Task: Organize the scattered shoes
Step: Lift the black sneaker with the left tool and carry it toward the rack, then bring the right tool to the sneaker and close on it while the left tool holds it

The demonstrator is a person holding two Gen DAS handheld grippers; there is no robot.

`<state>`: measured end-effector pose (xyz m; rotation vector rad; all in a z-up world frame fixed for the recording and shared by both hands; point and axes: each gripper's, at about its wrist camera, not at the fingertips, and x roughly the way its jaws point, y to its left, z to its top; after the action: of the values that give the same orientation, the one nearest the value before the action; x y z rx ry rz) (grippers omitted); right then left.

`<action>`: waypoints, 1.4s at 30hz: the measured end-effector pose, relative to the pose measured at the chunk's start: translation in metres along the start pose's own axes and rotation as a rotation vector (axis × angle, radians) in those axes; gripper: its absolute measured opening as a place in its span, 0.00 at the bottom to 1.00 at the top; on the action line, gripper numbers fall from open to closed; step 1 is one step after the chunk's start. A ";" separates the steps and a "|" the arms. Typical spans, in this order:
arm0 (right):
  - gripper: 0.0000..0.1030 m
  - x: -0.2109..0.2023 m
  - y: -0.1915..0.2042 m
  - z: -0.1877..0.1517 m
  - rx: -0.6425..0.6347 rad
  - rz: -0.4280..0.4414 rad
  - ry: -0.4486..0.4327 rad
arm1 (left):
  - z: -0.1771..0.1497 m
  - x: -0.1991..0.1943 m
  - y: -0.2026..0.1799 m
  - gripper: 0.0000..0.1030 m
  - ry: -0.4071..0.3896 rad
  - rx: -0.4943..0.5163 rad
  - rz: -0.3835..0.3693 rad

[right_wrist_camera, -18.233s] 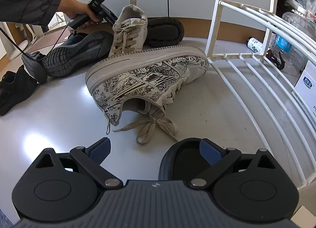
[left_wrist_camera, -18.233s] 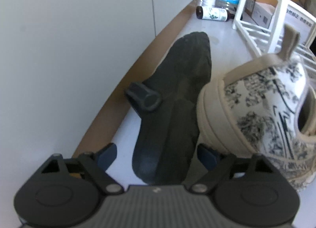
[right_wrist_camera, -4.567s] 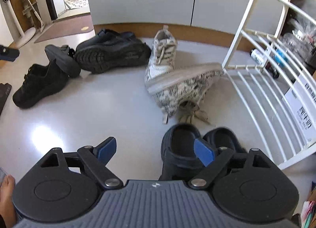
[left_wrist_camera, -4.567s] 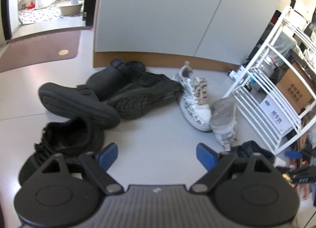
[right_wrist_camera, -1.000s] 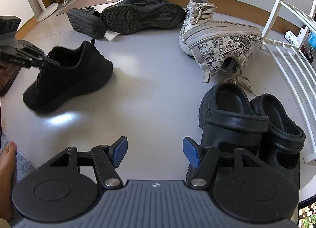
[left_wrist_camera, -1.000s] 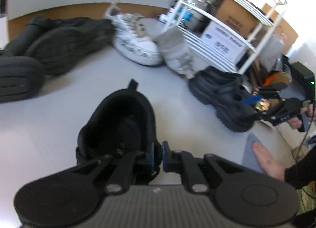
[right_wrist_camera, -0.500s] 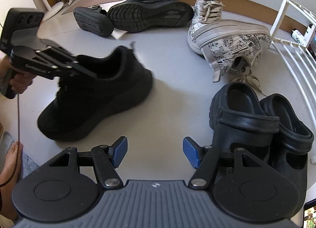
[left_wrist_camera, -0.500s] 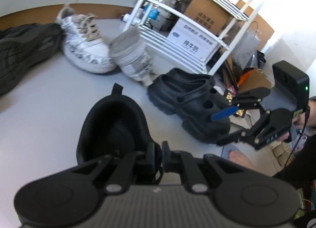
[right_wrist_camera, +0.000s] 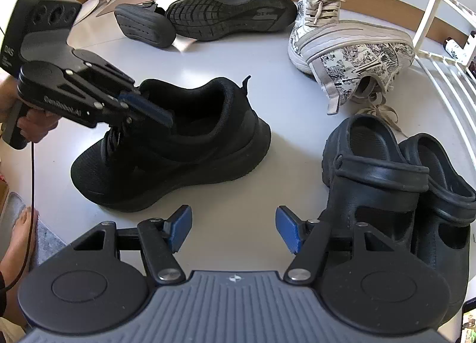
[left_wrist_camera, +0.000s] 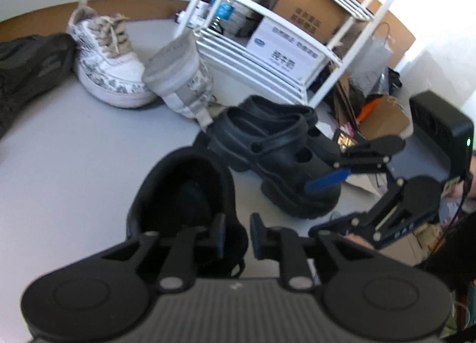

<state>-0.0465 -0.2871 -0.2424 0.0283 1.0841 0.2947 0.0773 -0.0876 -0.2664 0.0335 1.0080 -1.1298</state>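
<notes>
We hold the black sneaker (right_wrist_camera: 178,146) by its collar with the left gripper (left_wrist_camera: 236,234), whose jaws are closed on the fabric near the tongue; in the right wrist view the sole appears to rest on the pale grey floor (right_wrist_camera: 282,111), toe toward the near left, though we cannot tell whether it bears full weight. To its right stands a pair of black clogs (right_wrist_camera: 395,182), side by side and touching, heels toward the far side. The right gripper (right_wrist_camera: 232,228) hovers near, between the sneaker and the clogs, jaws spread apart and grasping nothing. Beyond the clogs lies a printed white sneaker (right_wrist_camera: 357,54) tipped on its side, sole facing far, laces trailing on the floor; its mate (right_wrist_camera: 315,9) stands upright just behind it. Farther left, a black running shoe (right_wrist_camera: 232,15) lies on its side with the tread toward us, and a dark sandal (right_wrist_camera: 142,27) lies sole-up beside it. A white wire shoe rack (left_wrist_camera: 267,45) stands at the right, carrying cardboard boxes (left_wrist_camera: 306,12) on its shelves. The hand (right_wrist_camera: 32,123) holding the left gripper shows at the left edge.
</notes>
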 end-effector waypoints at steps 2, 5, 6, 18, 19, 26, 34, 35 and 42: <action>0.65 0.000 0.002 0.001 0.001 0.006 -0.004 | -0.001 -0.009 0.000 0.39 -0.019 -0.023 0.025; 0.65 0.000 0.006 0.003 0.000 0.018 -0.011 | -0.007 -0.023 -0.001 0.44 -0.030 -0.053 0.068; 0.66 0.000 0.008 0.004 0.000 0.022 -0.013 | -0.009 -0.027 -0.002 0.45 -0.030 -0.061 0.080; 0.66 0.007 0.027 0.018 0.026 0.084 -0.018 | -0.044 -0.062 -0.025 0.64 -0.014 -0.189 0.187; 0.66 0.008 0.029 0.019 0.024 0.091 -0.018 | -0.046 -0.066 -0.026 0.68 -0.012 -0.198 0.200; 0.67 0.017 0.043 0.018 0.026 0.130 0.017 | -0.074 -0.078 -0.023 0.71 -0.013 -0.296 0.281; 0.85 0.028 0.047 0.014 0.067 0.174 0.066 | -0.093 -0.075 -0.006 0.71 0.041 -0.348 0.317; 0.86 0.030 0.048 0.014 0.072 0.180 0.072 | -0.094 -0.075 -0.006 0.71 0.042 -0.350 0.320; 0.88 0.037 0.047 0.021 0.154 0.212 0.088 | -0.101 -0.073 -0.001 0.71 0.057 -0.388 0.319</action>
<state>-0.0225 -0.2297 -0.2568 0.2711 1.1920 0.4059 0.0070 0.0144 -0.2748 -0.0831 1.2104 -0.6354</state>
